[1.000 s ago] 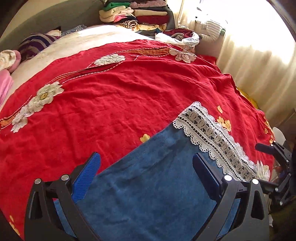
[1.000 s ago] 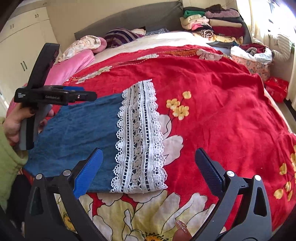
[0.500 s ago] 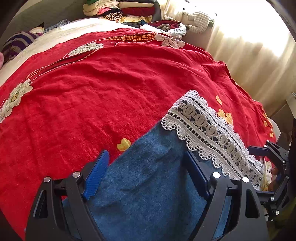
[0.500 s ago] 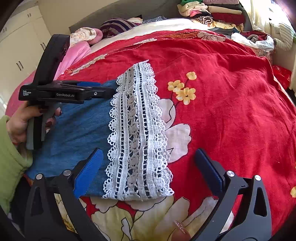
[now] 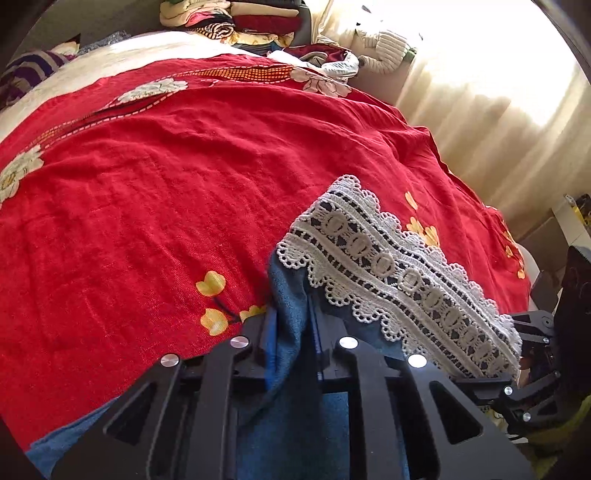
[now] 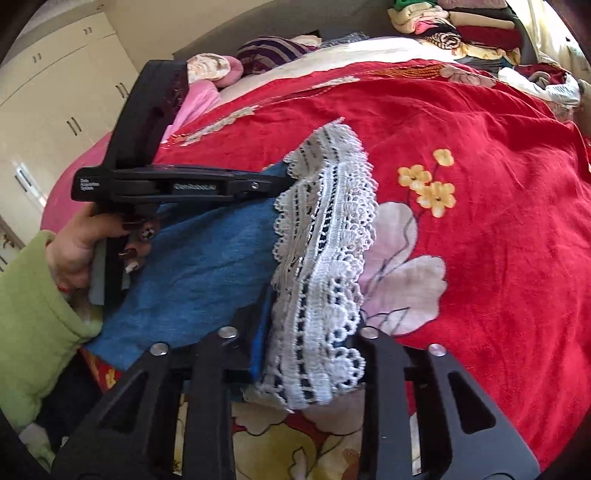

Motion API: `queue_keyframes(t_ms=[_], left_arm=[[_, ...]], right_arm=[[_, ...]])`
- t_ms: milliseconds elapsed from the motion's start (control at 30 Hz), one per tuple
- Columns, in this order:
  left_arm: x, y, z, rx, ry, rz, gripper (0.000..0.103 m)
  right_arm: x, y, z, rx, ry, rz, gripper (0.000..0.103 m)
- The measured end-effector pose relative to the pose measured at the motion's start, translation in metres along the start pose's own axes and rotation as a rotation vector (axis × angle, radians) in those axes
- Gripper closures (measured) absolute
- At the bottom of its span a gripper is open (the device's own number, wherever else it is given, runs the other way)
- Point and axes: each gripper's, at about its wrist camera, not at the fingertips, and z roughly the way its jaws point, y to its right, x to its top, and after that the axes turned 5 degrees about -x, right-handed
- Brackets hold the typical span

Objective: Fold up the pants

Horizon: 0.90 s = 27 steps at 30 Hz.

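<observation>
At the far left of the right wrist view stand pale cupboard doors [image 6: 55,92]. Near them one hand [image 6: 79,247] in a green sleeve [image 6: 33,325] grips the handle of the left gripper [image 6: 284,181], whose jaws have just been closing and now pinch the far edge of the pants [image 6: 207,266] where the blue cloth meets the lace. The left wrist view shows that same grip from behind: the left gripper [image 5: 291,325] clenches a raised ridge of blue fabric of the pants [image 5: 291,424] between its two fingers.

There is one pair of pants, blue with one broad white lace hem [image 6: 325,258], lying at the near edge of the bed on one red bedspread [image 6: 480,221] printed with white and yellow flowers. The lace hem [image 5: 399,273] runs diagonally to the right in the left wrist view, over the red bedspread [image 5: 147,203].

Right of centre, the right gripper [image 6: 306,350] has just been closing its jaws too and now clasps the near end of the lace, bunching it between the two fingers.

At the far right, one stack of folded clothes [image 6: 461,26] sits at the head of the bed, and a lit curtain [image 5: 498,122] hangs beside the bed.
</observation>
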Motion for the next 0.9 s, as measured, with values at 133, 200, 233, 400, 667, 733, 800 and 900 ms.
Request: queue_keyframes(t_ms=[133, 200, 233, 400, 667, 733, 800, 900], left_arm=[[-0.001, -0.001, -0.014, -0.031, 0.029, -0.018, 0.096], [-0.002, -0.001, -0.027, -0.045, 0.063, -0.028, 0.096], [-0.002, -0.001, -0.033, -0.052, 0.076, -0.033, 0.096], [-0.012, -0.008, -0.079, -0.062, 0.180, -0.058, 0.096], [-0.062, -0.057, -0.136, -0.013, 0.251, -0.179, 0.089], [-0.083, -0.077, -0.151, 0.032, 0.275, -0.261, 0.084], [-0.105, -0.094, -0.170, 0.039, 0.316, -0.346, 0.078], [-0.143, -0.114, -0.205, 0.072, 0.392, -0.469, 0.064]], right_arm=[[0.007, -0.017, -0.013, 0.030, 0.049, -0.033, 0.086], [0.010, -0.029, -0.020, 0.047, 0.076, -0.068, 0.087], [0.013, -0.039, -0.026, 0.060, 0.096, -0.092, 0.087], [0.021, -0.080, -0.043, 0.111, 0.151, -0.203, 0.087], [0.014, -0.160, -0.022, 0.177, 0.113, -0.385, 0.087], [0.010, -0.175, -0.006, 0.183, 0.080, -0.418, 0.087], [0.003, -0.195, 0.007, 0.179, 0.046, -0.462, 0.087], [-0.003, -0.216, 0.016, 0.188, 0.020, -0.512, 0.087]])
